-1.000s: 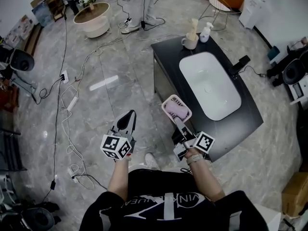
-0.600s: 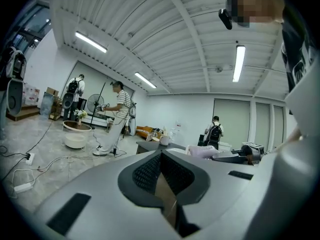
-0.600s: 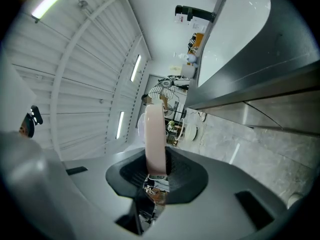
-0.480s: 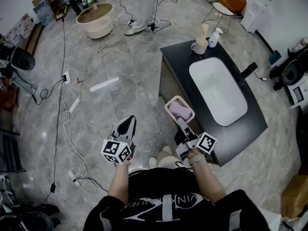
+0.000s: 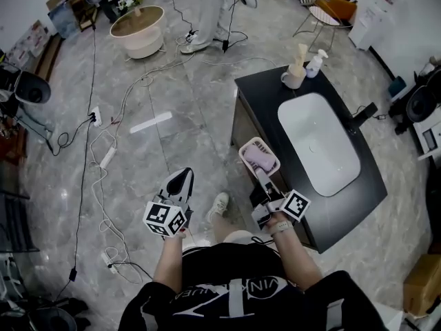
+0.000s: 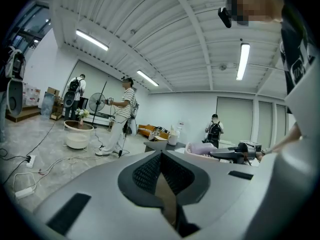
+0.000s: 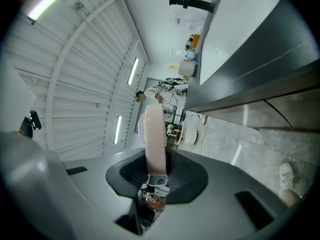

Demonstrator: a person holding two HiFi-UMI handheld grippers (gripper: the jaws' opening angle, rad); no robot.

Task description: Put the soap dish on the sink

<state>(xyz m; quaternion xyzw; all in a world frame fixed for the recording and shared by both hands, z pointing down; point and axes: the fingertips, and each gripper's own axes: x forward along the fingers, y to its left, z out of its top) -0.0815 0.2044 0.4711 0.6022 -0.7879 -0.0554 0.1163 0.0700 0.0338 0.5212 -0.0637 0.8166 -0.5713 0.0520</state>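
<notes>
The pink soap dish (image 5: 258, 157), with a lilac soap in it, hangs above the floor just left of the black counter (image 5: 260, 96). My right gripper (image 5: 261, 175) is shut on its near rim. In the right gripper view the dish (image 7: 154, 129) stands edge-on between the pads. The white basin (image 5: 318, 143) is sunk in the counter, to the right of the dish and beyond it. My left gripper (image 5: 181, 179) is shut and empty over the floor, to the left of the dish. The left gripper view shows the dish (image 6: 205, 148) off to its right.
A cup (image 5: 294, 78) and a pump bottle (image 5: 316, 63) stand on the counter's far corner. A black tap (image 5: 364, 112) is at the basin's right. Cables and power strips (image 5: 107, 157) trail over the marble floor. A round planter (image 5: 143, 27) and a standing person (image 5: 207, 9) are farther off. My shoe (image 5: 219, 204) is below.
Both grippers have travelled forward together alongside the counter, and the dish stays in the right one. A shoe has stepped into view beneath them.
</notes>
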